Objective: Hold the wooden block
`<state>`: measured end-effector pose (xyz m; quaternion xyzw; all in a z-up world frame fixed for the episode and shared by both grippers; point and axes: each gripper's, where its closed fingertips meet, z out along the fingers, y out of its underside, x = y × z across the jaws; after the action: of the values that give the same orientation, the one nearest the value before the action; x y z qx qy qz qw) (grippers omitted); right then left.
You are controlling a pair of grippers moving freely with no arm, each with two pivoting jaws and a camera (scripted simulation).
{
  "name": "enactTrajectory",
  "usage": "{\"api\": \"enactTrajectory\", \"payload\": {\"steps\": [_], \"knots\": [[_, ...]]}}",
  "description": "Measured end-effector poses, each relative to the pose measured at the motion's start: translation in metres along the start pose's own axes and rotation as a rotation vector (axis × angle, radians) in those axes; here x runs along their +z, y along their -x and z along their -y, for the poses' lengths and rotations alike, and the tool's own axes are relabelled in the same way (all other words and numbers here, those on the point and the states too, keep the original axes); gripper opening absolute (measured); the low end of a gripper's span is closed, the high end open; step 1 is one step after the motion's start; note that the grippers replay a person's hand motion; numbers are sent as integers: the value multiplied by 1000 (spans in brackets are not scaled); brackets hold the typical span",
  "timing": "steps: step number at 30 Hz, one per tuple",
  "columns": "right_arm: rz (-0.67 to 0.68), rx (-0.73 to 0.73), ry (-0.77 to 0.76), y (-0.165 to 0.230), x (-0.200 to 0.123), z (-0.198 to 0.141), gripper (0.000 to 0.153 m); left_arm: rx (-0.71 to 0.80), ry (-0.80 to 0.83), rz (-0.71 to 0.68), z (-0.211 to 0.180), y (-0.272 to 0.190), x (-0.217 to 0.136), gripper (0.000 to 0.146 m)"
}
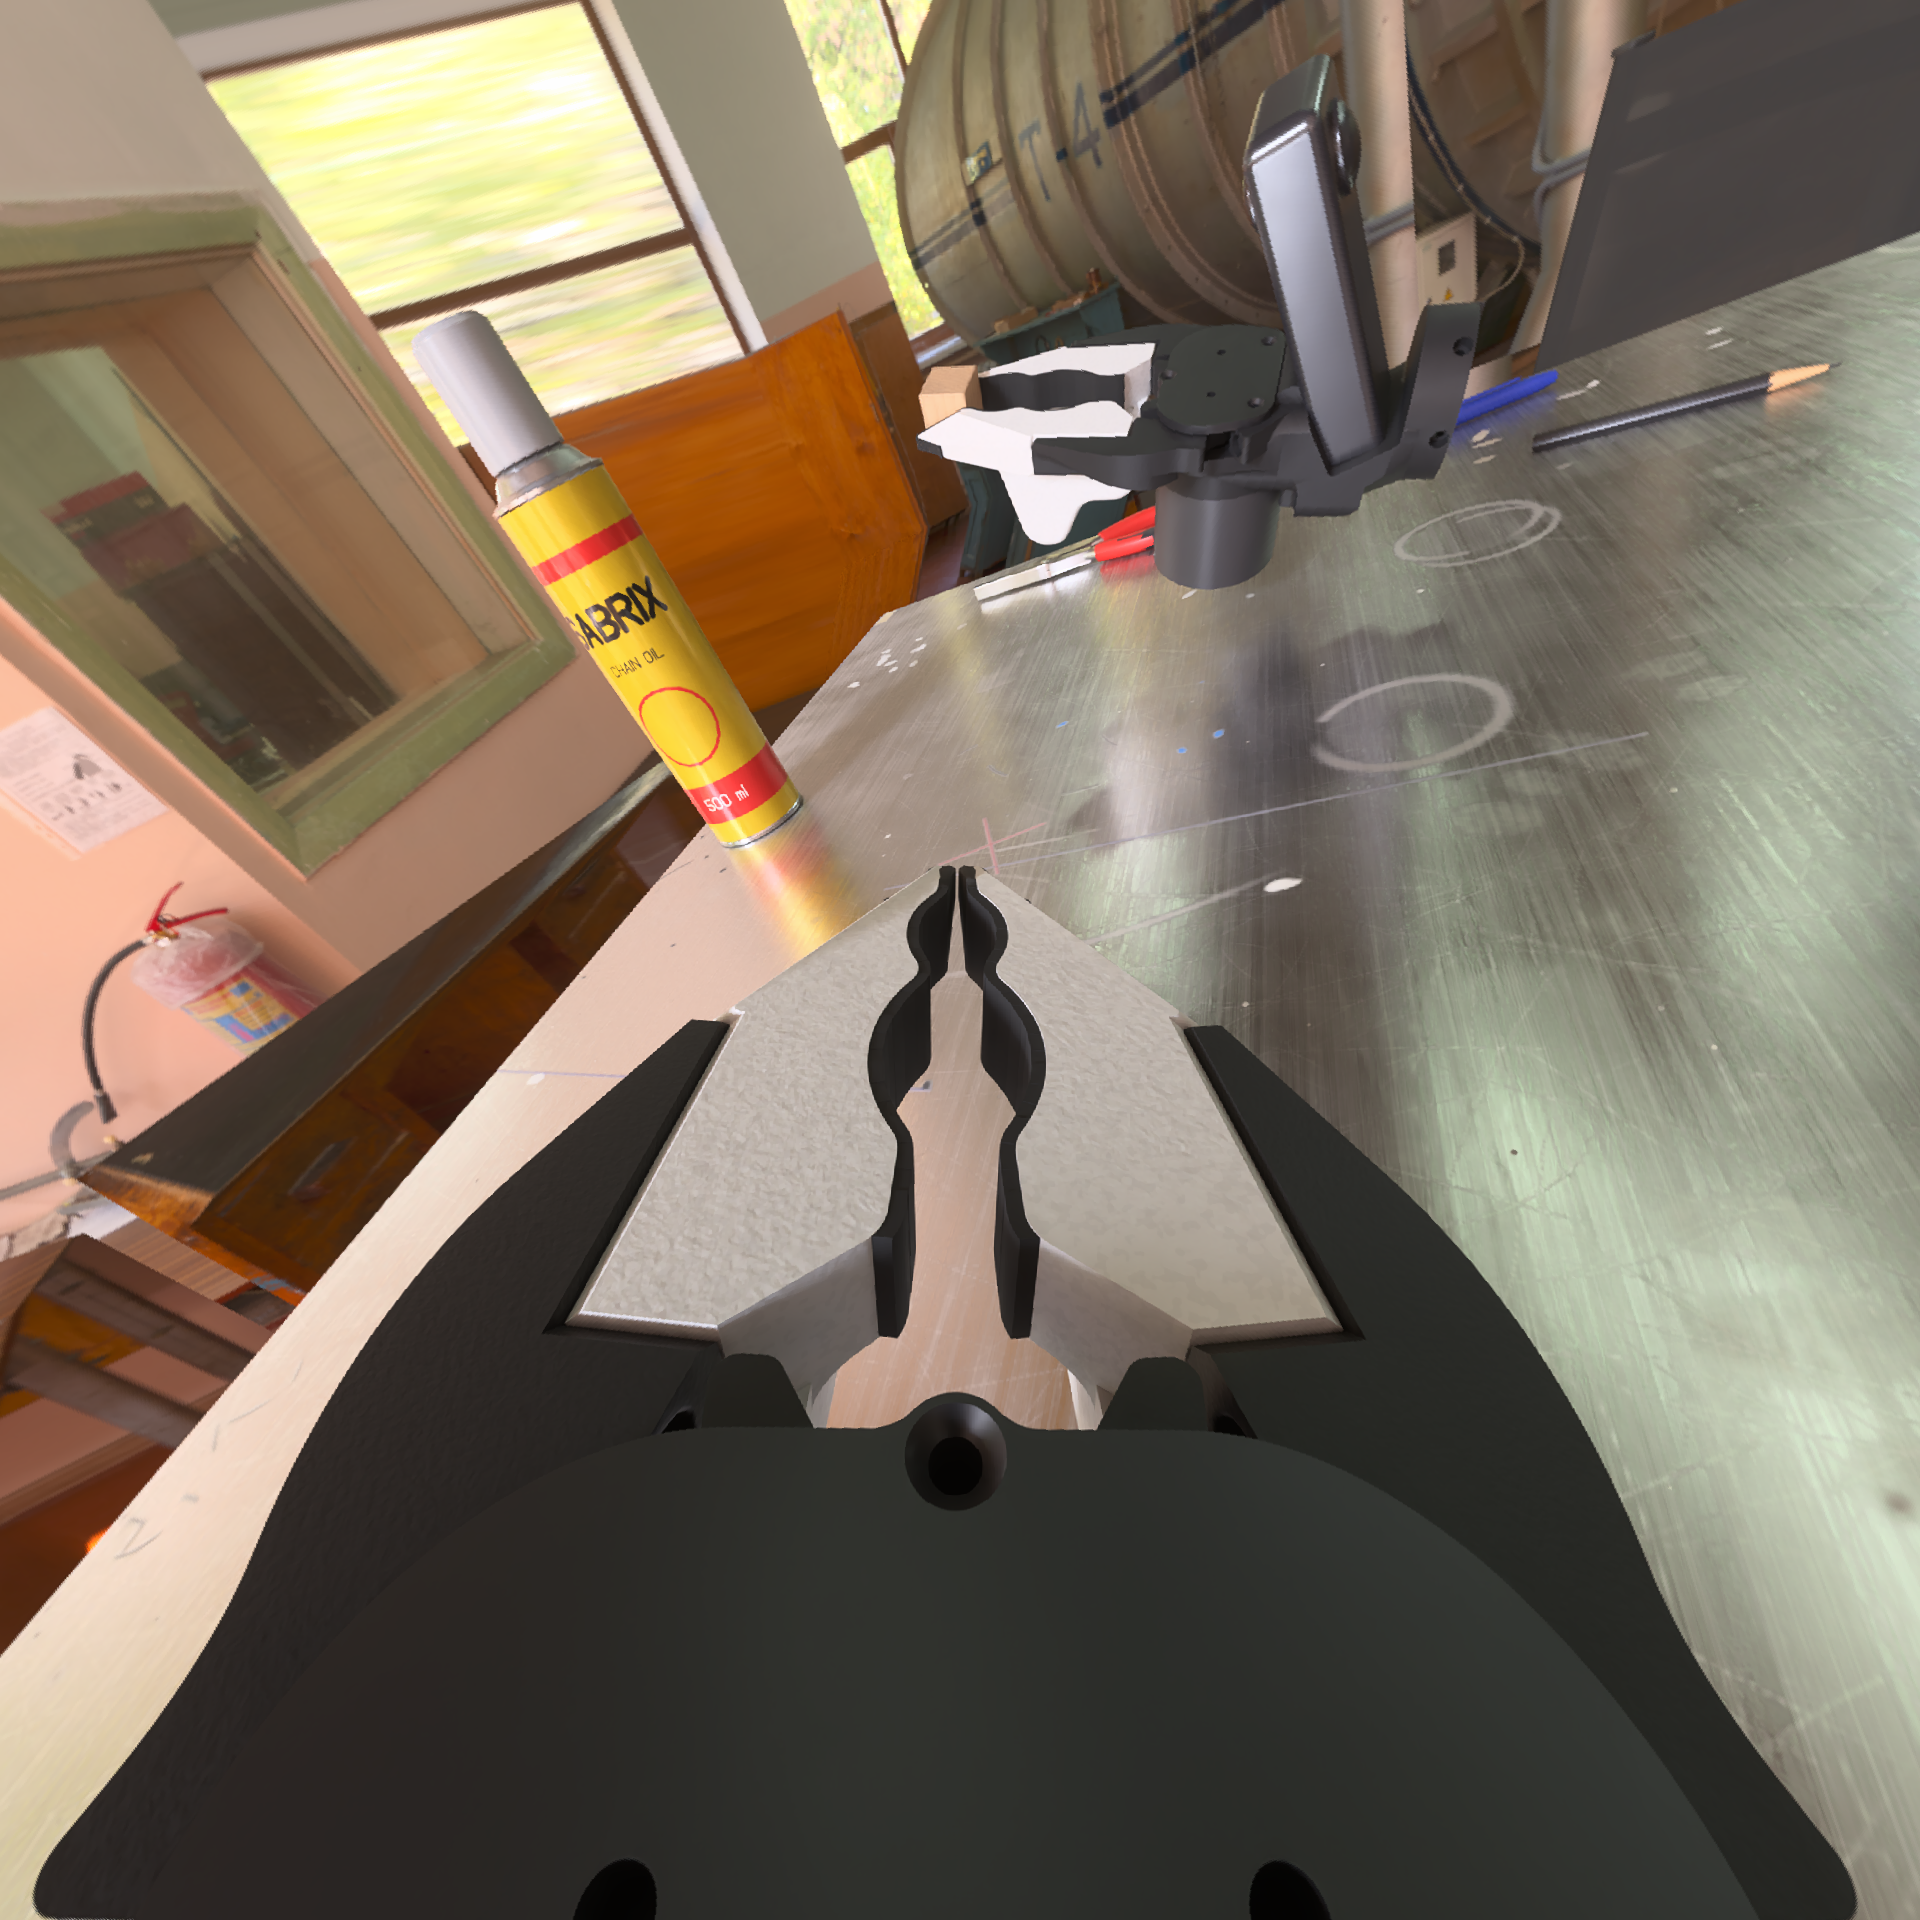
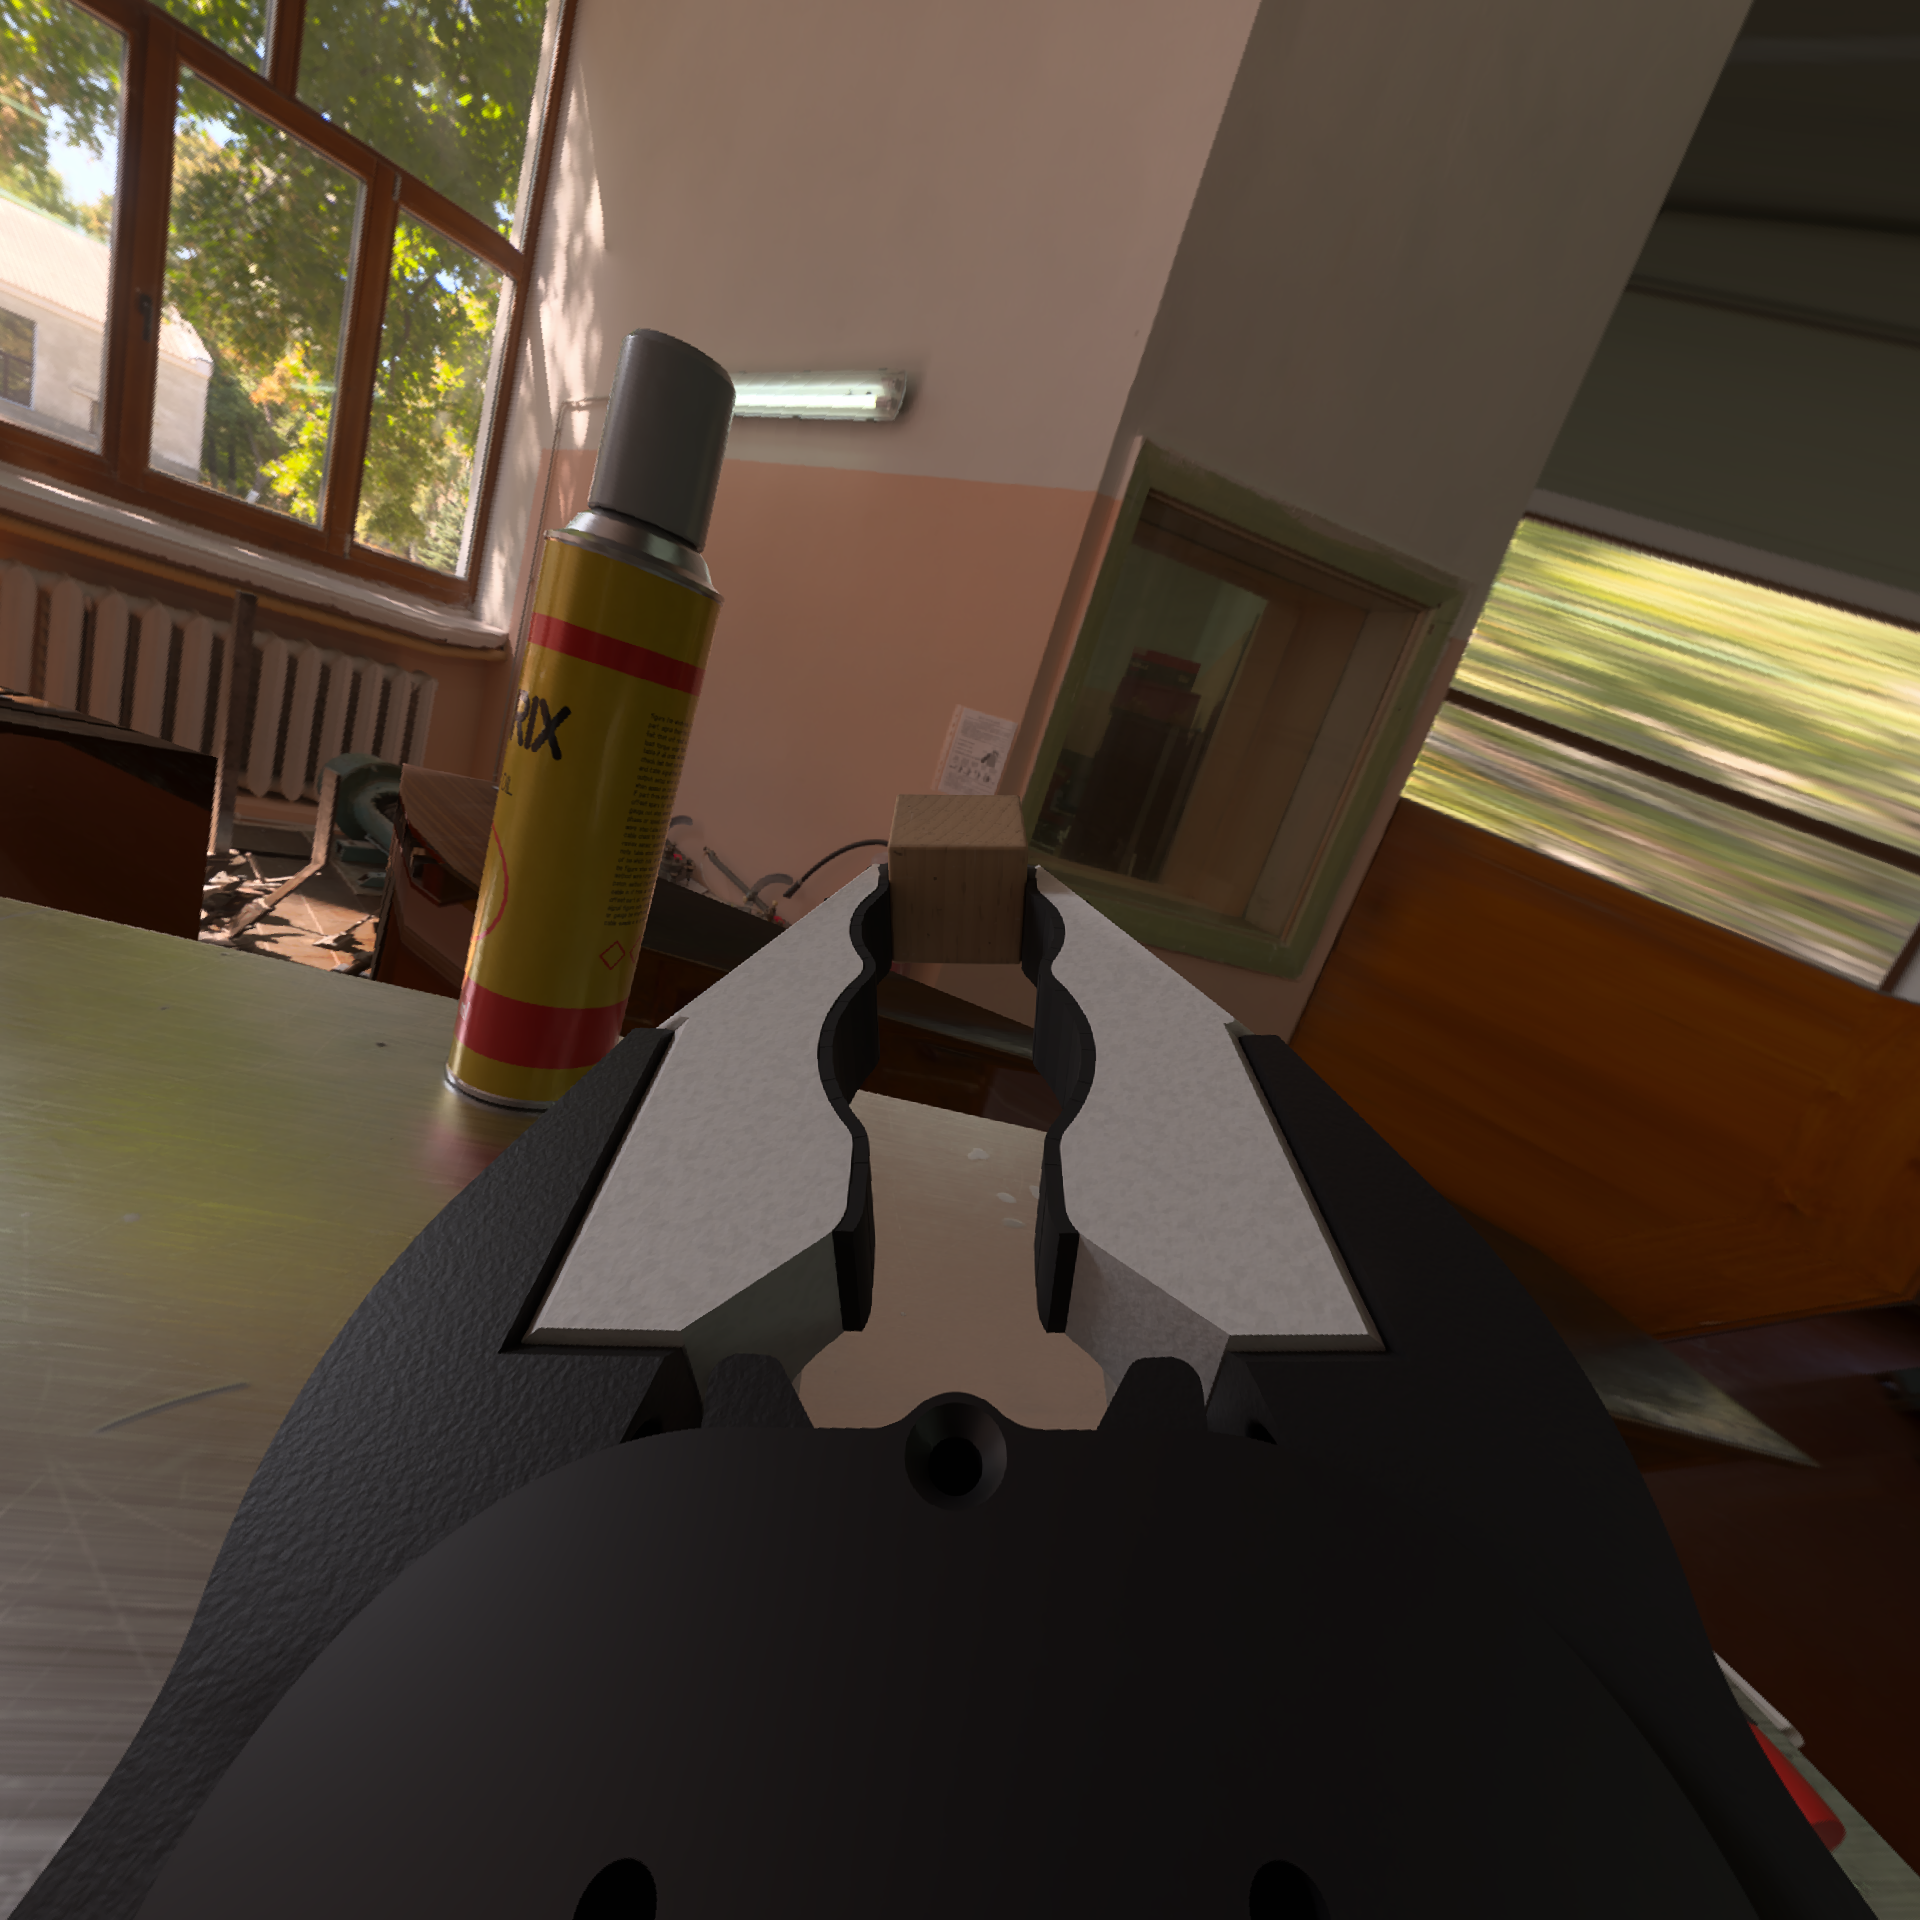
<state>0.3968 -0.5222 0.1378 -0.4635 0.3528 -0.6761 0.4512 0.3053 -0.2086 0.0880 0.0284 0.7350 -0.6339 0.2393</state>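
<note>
Black housing and two pale fingers fill the near part of the right wrist view, where the right gripper (image 2: pixel 957 902) clamps the wooden block (image 2: pixel 956 896) at its very fingertips. One dark pad presses each side face of the cube, whose top stands a little above the tips, and it hangs clear of the table (image 2: pixel 208 1195), out past the table's far edge as seen from this camera. Ahead and to the left of these fingers a yellow spray can (image 2: pixel 582 790) with red bands and a grey cap stands upright on the table near that edge, close to the left finger but apart from it. In the left wrist view the left gripper (image 1: pixel 957 883) has its tips drawn together with only a sliver of gap and nothing between them, held low over the scratched metal tabletop near its pale edge. Just ahead and to the left of its tips stands the same can. Farther ahead, the right gripper appears side-on above the table, and the block shows only as a small tan corner behind its white fingers. Beneath that gripper lie red-handled scissors (image 1: pixel 1127 540), and beyond it, to the right, a blue pen (image 1: pixel 1507 393) and a dark pencil (image 1: pixel 1683 405).
</note>
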Motion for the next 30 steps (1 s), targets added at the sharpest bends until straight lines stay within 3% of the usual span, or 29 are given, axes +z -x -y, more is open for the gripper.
{"api": "enactTrajectory", "payload": {"steps": [8,30], "knots": [[7,1,1,1,0,-1,24,-72,-1,0,-1,6,0,0],[9,-9,7,2,0,-1,24,-44,-1,-6,0,3,0,0]]}}
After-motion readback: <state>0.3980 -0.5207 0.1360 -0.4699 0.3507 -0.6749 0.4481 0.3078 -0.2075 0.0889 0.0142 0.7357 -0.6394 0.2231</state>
